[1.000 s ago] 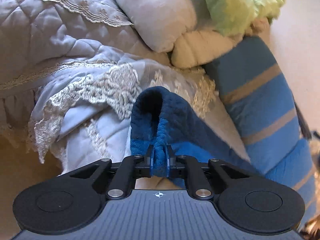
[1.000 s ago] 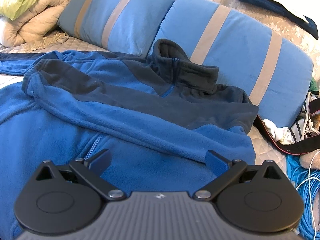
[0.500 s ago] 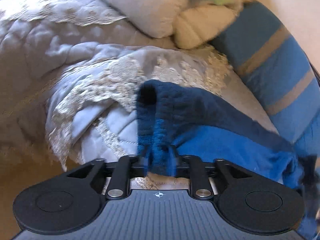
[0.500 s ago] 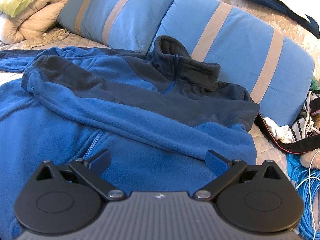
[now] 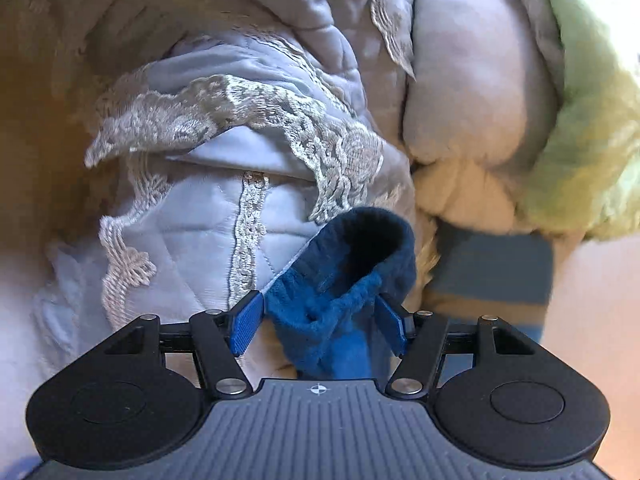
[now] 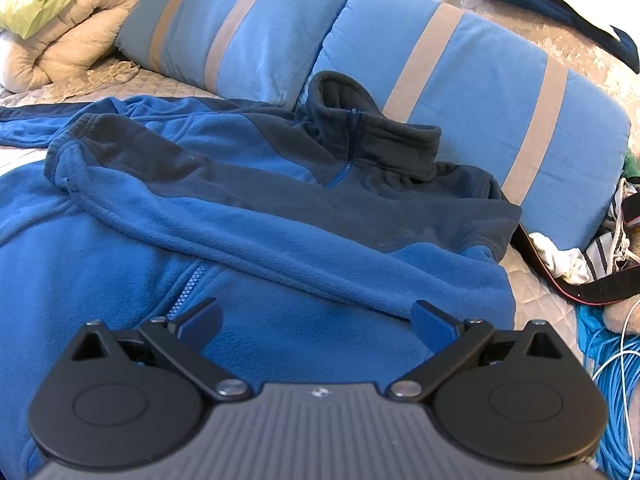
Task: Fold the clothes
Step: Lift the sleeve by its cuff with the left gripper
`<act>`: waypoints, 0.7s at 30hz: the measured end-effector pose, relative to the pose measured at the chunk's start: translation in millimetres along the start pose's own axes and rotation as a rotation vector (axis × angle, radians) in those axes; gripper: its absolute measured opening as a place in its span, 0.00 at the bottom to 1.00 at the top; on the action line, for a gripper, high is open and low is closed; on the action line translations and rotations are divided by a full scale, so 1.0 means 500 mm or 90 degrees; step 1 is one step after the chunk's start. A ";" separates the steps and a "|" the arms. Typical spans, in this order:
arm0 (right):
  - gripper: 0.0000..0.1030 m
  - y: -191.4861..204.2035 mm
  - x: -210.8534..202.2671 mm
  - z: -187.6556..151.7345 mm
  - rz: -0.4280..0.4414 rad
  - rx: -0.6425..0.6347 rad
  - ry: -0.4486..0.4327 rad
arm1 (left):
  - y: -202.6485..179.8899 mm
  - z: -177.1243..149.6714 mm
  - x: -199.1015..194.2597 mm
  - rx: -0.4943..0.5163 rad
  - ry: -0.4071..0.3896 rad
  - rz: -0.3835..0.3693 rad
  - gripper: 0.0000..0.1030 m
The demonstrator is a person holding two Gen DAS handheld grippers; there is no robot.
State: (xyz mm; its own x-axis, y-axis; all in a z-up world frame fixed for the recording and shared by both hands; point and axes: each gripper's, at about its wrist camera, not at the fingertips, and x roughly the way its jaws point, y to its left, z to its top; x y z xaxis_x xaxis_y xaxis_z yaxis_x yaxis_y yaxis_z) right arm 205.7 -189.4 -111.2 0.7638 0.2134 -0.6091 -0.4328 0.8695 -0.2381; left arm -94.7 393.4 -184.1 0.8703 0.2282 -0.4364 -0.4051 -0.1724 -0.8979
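Note:
A blue fleece jacket with a dark collar lies flat on the bed, one sleeve folded across its chest. My right gripper hovers open just above the jacket's lower front, with nothing between its fingers. In the left wrist view the other sleeve's dark blue cuff sits loosely between the spread pads of my left gripper. Those jaws are opening, and the left pad stands just clear of the fabric.
A grey quilted bedspread with lace trim lies bunched ahead of the left gripper, beside a rolled beige duvet and a green blanket. Two blue striped pillows sit behind the jacket. A black strap and blue cables lie at right.
My left gripper, first shut on the cuff, has opened its jaws, rolled and sunk toward the bedspread. The cuff now rests slack between the pads. The right gripper has not moved.

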 end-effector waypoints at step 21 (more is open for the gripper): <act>1.00 0.004 0.000 0.000 0.008 -0.007 -0.003 | -0.218 -0.045 -0.038 0.284 -0.034 -0.018 0.13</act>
State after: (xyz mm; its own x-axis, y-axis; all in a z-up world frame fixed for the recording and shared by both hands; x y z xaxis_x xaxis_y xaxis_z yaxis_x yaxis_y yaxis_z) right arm 205.0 -187.5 -111.8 0.7605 0.2268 -0.6084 -0.4477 0.8618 -0.2383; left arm -60.7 386.5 -76.6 0.8721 0.2784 -0.4025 -0.4721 0.2617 -0.8418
